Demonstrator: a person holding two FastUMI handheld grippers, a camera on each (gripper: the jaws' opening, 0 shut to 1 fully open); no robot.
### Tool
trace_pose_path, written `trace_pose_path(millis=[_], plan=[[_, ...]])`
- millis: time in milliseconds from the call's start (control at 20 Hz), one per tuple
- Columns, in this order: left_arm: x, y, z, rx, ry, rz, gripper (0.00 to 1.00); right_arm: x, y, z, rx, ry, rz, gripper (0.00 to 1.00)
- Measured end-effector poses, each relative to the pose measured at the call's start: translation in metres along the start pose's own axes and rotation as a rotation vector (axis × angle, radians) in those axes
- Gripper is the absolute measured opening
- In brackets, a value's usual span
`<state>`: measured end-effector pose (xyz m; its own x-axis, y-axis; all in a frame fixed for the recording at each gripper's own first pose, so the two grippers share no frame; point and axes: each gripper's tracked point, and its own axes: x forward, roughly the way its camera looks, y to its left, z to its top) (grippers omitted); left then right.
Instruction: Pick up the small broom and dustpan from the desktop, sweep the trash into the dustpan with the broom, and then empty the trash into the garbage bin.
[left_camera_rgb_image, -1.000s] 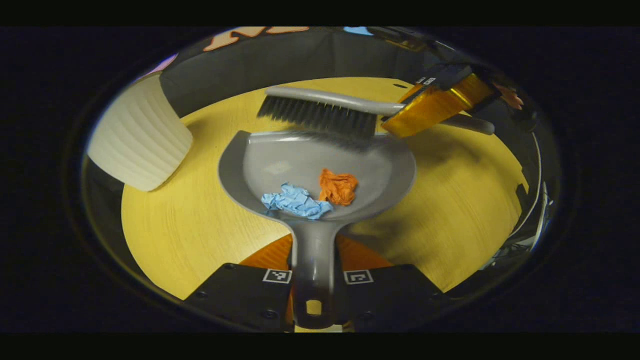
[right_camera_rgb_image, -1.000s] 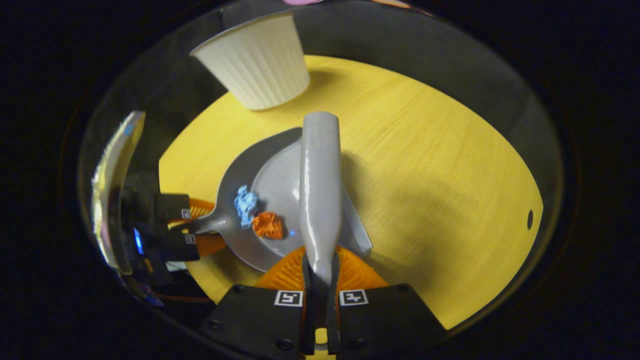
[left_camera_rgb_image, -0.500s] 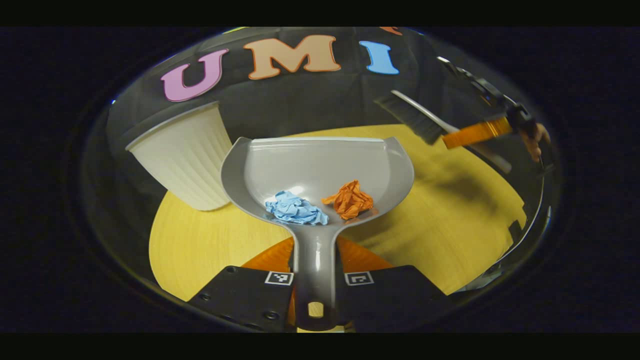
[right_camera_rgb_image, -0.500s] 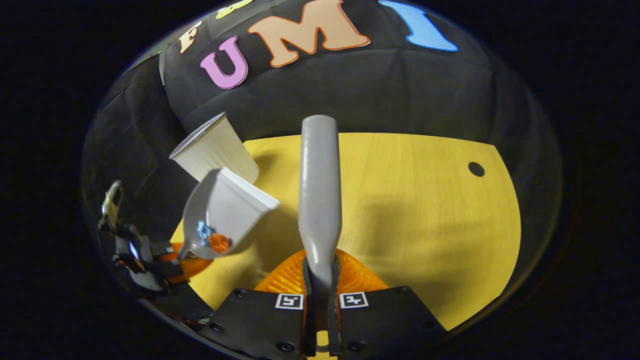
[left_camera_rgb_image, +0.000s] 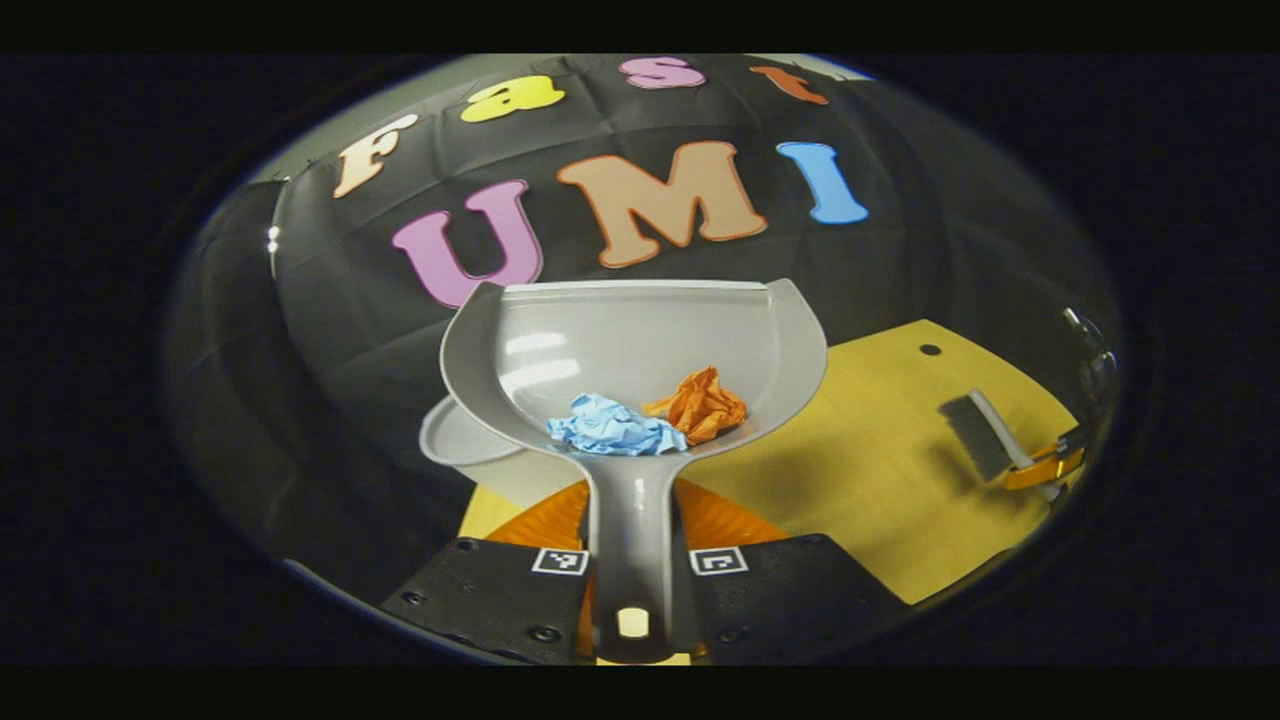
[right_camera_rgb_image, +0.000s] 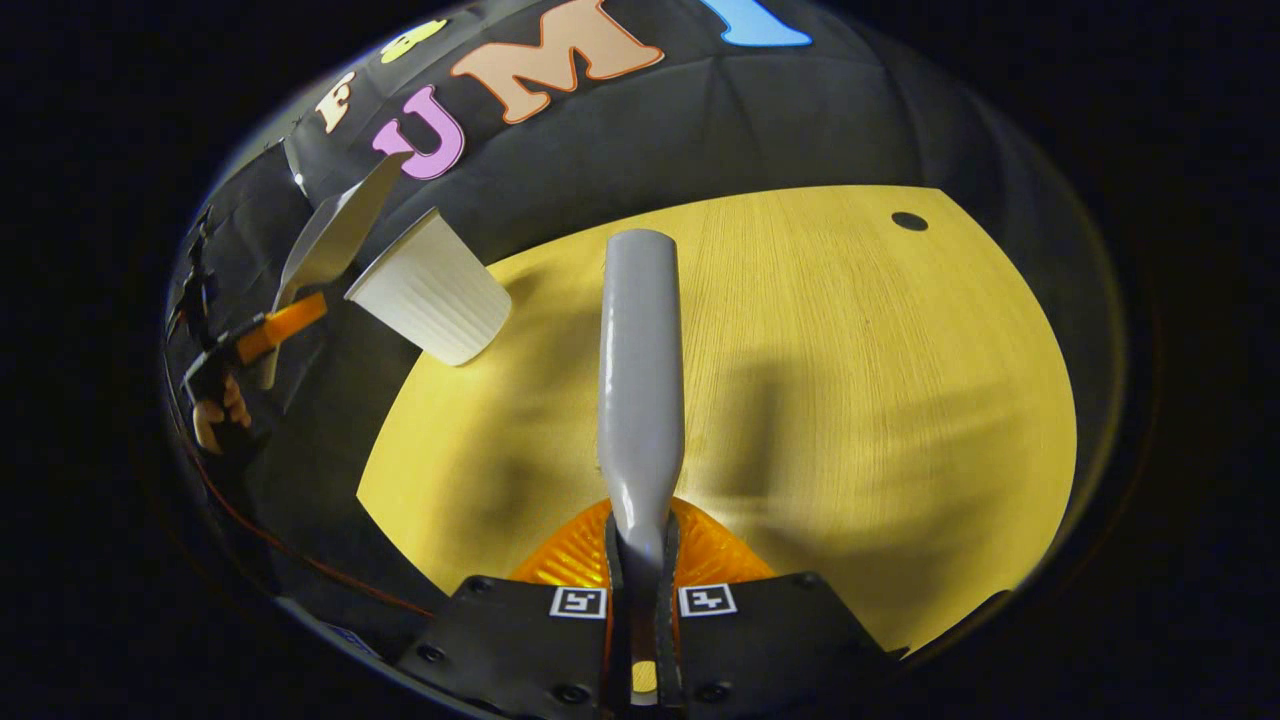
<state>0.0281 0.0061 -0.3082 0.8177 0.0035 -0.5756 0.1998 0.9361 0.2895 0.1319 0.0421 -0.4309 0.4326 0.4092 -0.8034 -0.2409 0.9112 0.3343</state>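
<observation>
Sweeping looks finished: the left gripper (left_camera_rgb_image: 632, 590) clamps the grey plastic dustpan (left_camera_rgb_image: 634, 360) holding crumpled blue paper (left_camera_rgb_image: 615, 428) and orange paper (left_camera_rgb_image: 703, 403) ahead of its jaws, seemingly above the white ribbed bin (left_camera_rgb_image: 462, 448); the right gripper (right_camera_rgb_image: 640, 600) grips the grey broom (right_camera_rgb_image: 640, 380). Emptying remains.

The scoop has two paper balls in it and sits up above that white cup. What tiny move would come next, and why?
Probably tip the dustpan forward over the bin. The blue wad and orange wad lie at its handle end, the left tongs grip the handle, and the bin's rim shows just beneath.
</observation>
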Motion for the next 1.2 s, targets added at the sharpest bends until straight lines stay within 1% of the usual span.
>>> trace_pose_path(millis=[150,200,250,300,400,550,600,650,700,800,900,1000,1050,1100,1150,1200], plan=[[0.0,0.015,-0.009,0.085,0.05,0.13,0.22,-0.001,0.002,0.001,0.017,0.011,0.009,0.12],[-0.001,0.018,-0.011,0.12,0.066,0.169,0.24,-0.001,0.001,0.001,0.017,0.017,0.004,0.1],[-0.003,0.021,-0.011,0.153,0.084,0.199,0.24,-0.002,0.002,0.001,0.014,0.022,-0.002,0.1],[-0.004,0.021,-0.013,0.181,0.103,0.215,0.23,-0.003,0.002,0.001,0.01,0.027,-0.004,0.12],[-0.003,0.028,-0.015,0.237,0.147,0.237,0.22,-0.003,0.002,0.002,0.004,0.034,-0.006,0.12],[-0.003,0.049,-0.019,0.38,0.214,0.299,0.24,-0.003,0.002,0.0,-0.005,0.043,-0.01,0.12],[-0.001,0.059,-0.021,0.441,0.235,0.319,0.22,-0.003,0.001,0.0,-0.011,0.048,-0.014,0.12],[0.001,0.072,-0.022,0.512,0.258,0.341,0.24,-0.004,0.001,0.0,-0.017,0.055,-0.019,0.12],[0.006,0.084,-0.017,0.597,0.271,0.367,0.22,-0.004,0.0,0.0,-0.023,0.059,-0.024,0.12],[0.014,0.102,0.0,0.817,0.284,0.406,0.22,-0.004,0.001,0.0,-0.032,0.069,-0.03,0.12],[0.017,0.11,0.017,1.035,0.303,0.435,0.24,-0.004,-0.001,0.0,-0.049,0.083,-0.03,0.12],[0.012,0.114,0.023,1.239,0.323,0.45,0.23,-0.006,-0.002,0.002,-0.063,0.091,-0.035,0.12],[0.01,0.113,0.025,1.325,0.323,0.453,0.22,-0.006,-0.001,0.002,-0.065,0.093,-0.034,0.12],[0.008,0.11,0.027,1.412,0.323,0.441,0.23,-0.007,-0.002,0.003,-0.068,0.095,-0.031,0.12],[0.007,0.108,0.028,1.45,0.322,0.419,0.23,-0.008,-0.003,0.004,-0.071,0.095,-0.032,0.12],[0.008,0.109,0.028,1.439,0.319,0.405,0.23,-0.008,-0.003,0.005,-0.074,0.093,-0.035,0.12]])
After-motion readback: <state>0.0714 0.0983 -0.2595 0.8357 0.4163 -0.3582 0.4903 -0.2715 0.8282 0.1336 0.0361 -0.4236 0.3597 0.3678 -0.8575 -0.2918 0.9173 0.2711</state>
